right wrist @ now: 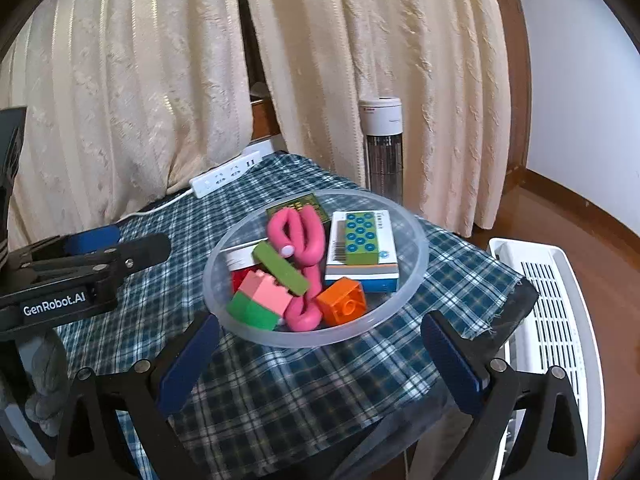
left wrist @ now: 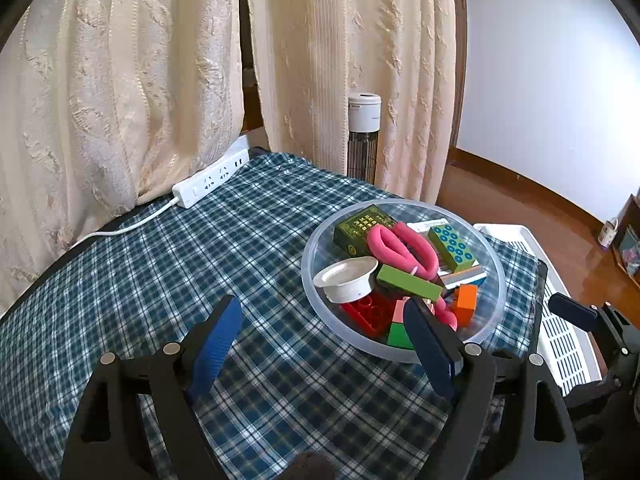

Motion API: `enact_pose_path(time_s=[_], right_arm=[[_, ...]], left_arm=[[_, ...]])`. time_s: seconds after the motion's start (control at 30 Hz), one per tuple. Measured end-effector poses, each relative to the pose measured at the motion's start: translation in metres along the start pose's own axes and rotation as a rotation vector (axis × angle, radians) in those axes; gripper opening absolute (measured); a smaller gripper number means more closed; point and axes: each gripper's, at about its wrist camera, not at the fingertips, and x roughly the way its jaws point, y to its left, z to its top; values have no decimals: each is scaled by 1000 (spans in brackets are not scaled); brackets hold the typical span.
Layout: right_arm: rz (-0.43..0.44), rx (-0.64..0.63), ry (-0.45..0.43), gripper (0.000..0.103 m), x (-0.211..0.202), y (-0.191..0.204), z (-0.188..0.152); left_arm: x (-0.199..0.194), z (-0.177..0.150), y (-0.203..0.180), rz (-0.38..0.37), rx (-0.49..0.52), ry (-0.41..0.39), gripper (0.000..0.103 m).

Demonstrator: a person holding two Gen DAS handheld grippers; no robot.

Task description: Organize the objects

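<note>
Holding both tools empty above the checked cloth (right wrist: pixel 280 392): my left gripper (left wrist: pixel 324 328) stands wide apart with nothing between its blue pads, and my right gripper (right wrist: pixel 320 344) is spread fully, also empty. Just ahead of the right fingertips sits the clear bowl (right wrist: pixel 416 264), filled with toy blocks, a pink loop (right wrist: pixel 308 236) and small boxes. Beyond it lies a white power strip (right wrist: pixel 228 176) by the curtain (right wrist: pixel 120 80); a white basket (right wrist: pixel 560 320) sits right of the table.
</note>
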Motion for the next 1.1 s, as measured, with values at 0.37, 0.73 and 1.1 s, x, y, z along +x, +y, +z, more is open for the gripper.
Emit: enact_pose_path(time_s=[0.37, 0.73, 1.1], right_arm=[[-51, -30, 24, 102, 3, 9, -5], [-47, -29, 54, 102, 9, 7, -10], [-63, -19, 72, 102, 17, 3, -13]], left_arm=[[-8, -4, -4, -33, 18, 9, 93], [-3, -7, -9, -34, 24, 36, 98], [7, -11, -10, -52, 31, 73, 98]])
